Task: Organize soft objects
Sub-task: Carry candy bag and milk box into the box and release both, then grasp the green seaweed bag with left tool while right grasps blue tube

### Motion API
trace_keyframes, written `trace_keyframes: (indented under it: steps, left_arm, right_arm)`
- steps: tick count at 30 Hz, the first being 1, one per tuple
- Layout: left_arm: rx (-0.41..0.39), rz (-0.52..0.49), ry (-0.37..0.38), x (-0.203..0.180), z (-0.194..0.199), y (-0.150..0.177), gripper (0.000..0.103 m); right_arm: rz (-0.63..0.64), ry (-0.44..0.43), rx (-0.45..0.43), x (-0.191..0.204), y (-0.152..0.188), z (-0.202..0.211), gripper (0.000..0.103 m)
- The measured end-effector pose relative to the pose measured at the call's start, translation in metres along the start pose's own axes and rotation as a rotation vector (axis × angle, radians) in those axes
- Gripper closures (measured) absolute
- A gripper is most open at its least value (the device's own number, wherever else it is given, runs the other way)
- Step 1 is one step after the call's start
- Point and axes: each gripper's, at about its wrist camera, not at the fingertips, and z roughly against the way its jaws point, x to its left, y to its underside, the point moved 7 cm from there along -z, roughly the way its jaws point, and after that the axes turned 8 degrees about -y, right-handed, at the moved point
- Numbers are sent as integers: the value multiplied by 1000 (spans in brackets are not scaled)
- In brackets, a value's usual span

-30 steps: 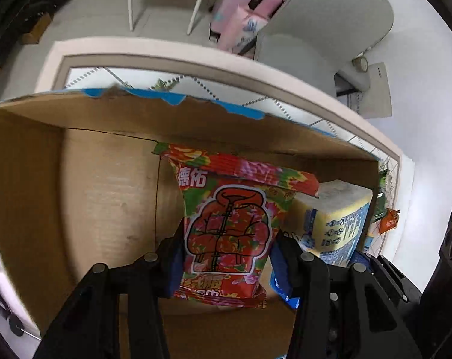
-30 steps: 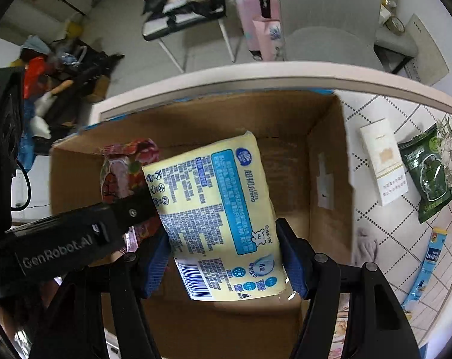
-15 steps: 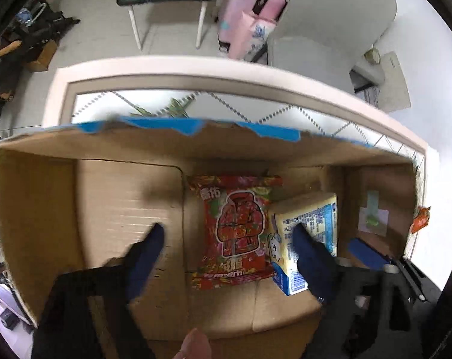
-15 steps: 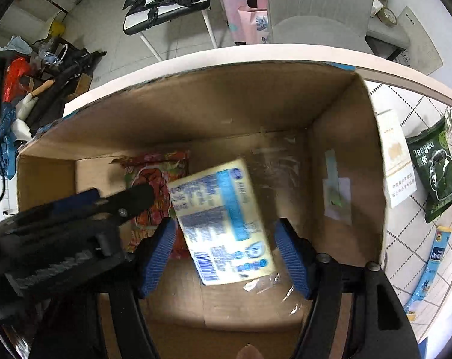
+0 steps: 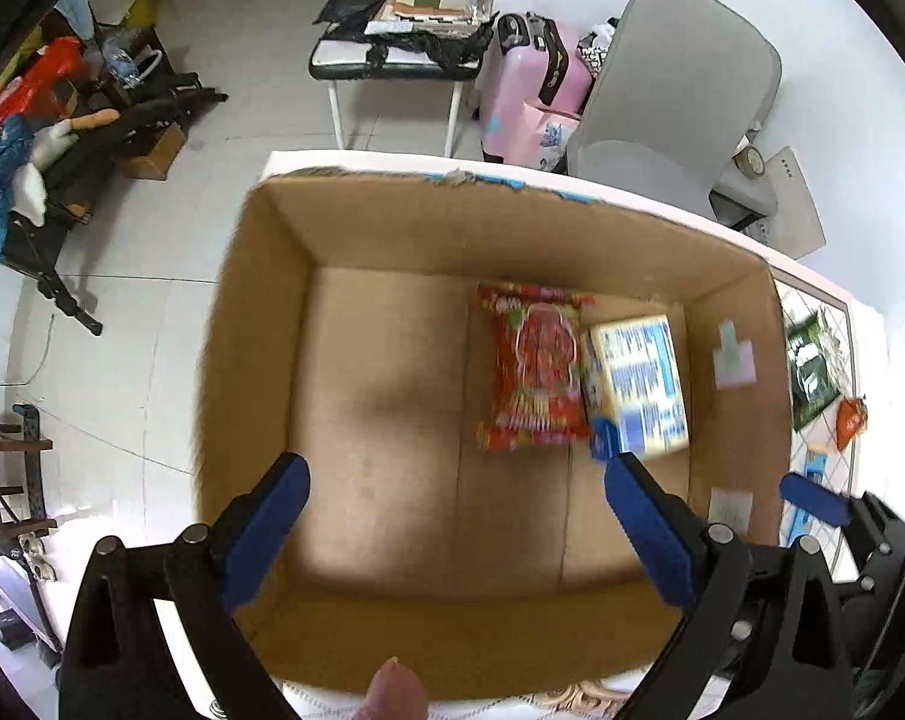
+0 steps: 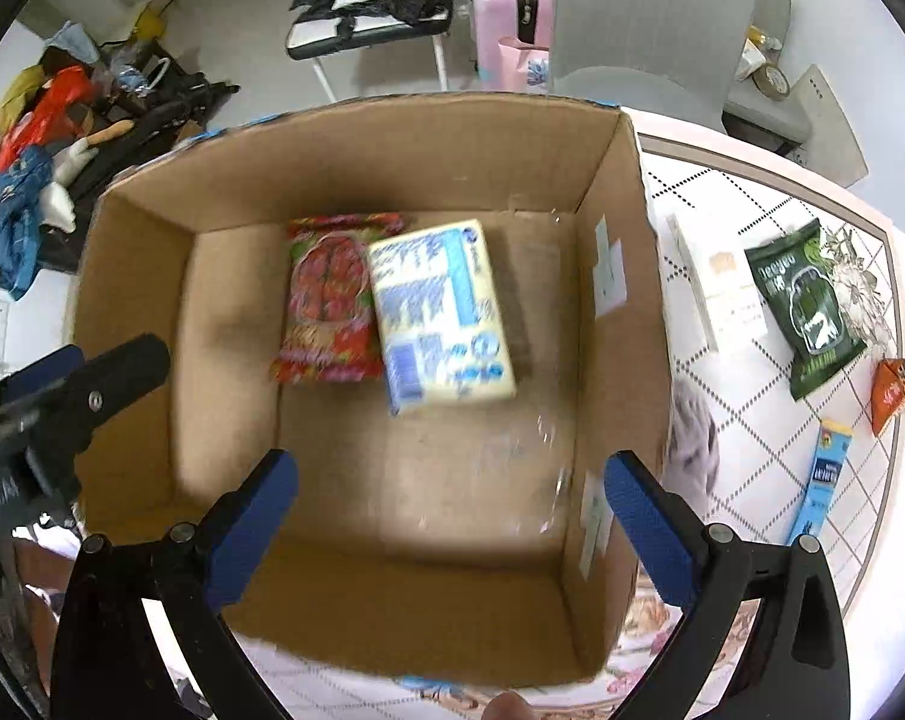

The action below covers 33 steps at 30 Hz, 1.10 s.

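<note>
A red floral packet (image 5: 533, 366) (image 6: 329, 300) and a yellow-and-blue tissue pack (image 5: 635, 384) (image 6: 440, 312) lie side by side on the floor of an open cardboard box (image 5: 260, 312) (image 6: 614, 192). My left gripper (image 5: 455, 495) is open and empty, held above the box's near side. My right gripper (image 6: 449, 489) is open and empty, also above the box. The left gripper's body shows at the left edge of the right wrist view (image 6: 74, 390).
On the patterned table right of the box lie a white carton (image 6: 722, 282), a green packet (image 6: 806, 306), an orange packet (image 6: 893, 390), a blue stick pack (image 6: 821, 480) and a grey cloth (image 6: 692, 444). A grey chair (image 5: 674, 96) stands behind the table.
Both grippers opened and let go of their packs, which now lie on the box floor. Both grippers then rose and pulled back from the box.
</note>
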Motion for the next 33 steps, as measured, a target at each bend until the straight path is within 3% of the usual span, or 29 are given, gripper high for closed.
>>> trace_keyframes:
  steps: [7,15,19,23,28,33]
  left_arm:
    - [-54,60,9,13,51,35,2]
    - [-144,67,-38,16,112,58,2]
    - [-190,61,-58,9,134,65,2]
    - [-207,75,-25,-5,149,66,2]
    - [-218,39,37,-58,164,57,2]
    - [-154,-36,118,-143,148,41,2]
  right_arm:
    - [59,-18,-82,19,33,60,0]
    - [108,-58,-156,34,58,122,0]
    - [93,-116,-165,30,69,140,0]
    - [66,-199,-206,15,75,156,0]
    - [2,-218,-251,-46,76,181,0]
    - [-144,-101,-229,-164,78,176,0]
